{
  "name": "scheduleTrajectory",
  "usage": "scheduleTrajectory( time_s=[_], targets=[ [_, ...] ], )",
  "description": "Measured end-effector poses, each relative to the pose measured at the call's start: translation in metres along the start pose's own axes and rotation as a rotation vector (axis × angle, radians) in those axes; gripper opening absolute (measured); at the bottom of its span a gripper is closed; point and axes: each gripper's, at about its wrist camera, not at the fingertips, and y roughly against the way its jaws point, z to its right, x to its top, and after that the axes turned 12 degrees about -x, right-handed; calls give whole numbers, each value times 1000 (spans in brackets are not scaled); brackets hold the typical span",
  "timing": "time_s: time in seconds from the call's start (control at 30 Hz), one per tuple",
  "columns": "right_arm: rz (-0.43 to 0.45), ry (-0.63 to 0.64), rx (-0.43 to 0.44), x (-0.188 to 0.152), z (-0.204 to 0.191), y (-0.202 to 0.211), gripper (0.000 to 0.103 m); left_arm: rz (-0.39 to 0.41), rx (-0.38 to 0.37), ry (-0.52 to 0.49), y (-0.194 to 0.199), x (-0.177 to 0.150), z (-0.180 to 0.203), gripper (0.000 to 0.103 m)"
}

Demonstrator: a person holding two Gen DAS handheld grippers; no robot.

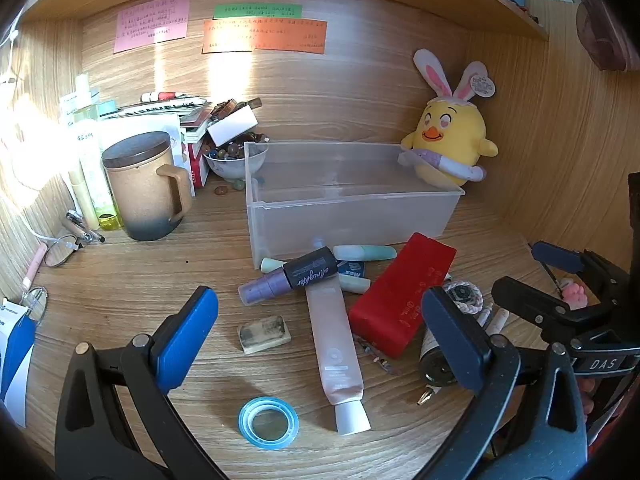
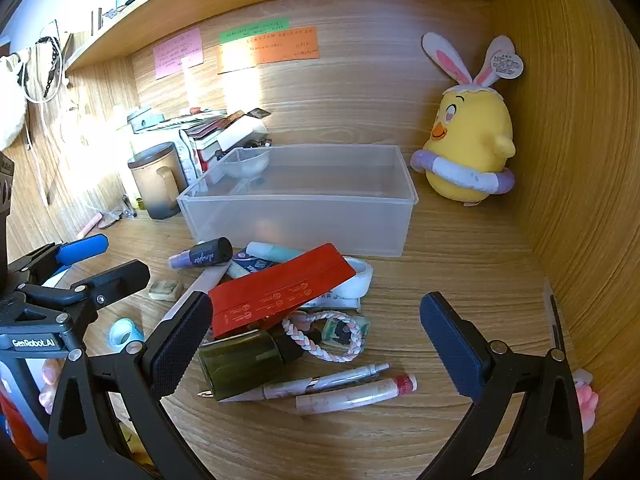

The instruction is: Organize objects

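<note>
You were at the start of the sorting; the bin (image 1: 352, 200) stood empty toward the back of the desk (image 2: 460, 280), with the clutter heaped just in front of its near wall; nothing was yet in hand. Your left gripper (image 1: 320, 332) hovered wide open over the tube (image 1: 336, 340) and eraser (image 1: 264, 333); your right gripper (image 2: 316, 344) hung equally wide above the bottle (image 2: 240, 360), the pens (image 2: 344, 380) and the red case (image 2: 280, 288). The next move likely called for lowering one gripper squarely over a single loose item, since the case leaned on the pile and could slide.
</note>
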Motion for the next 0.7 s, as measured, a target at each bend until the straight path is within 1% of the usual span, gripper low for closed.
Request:
scheduleTrajectory(
  time_s=[0.7],
  targets=[
    [-8, 0, 3, 0, -4, -1, 103, -3, -5, 2, 2, 1, 6, 103]
  ],
)
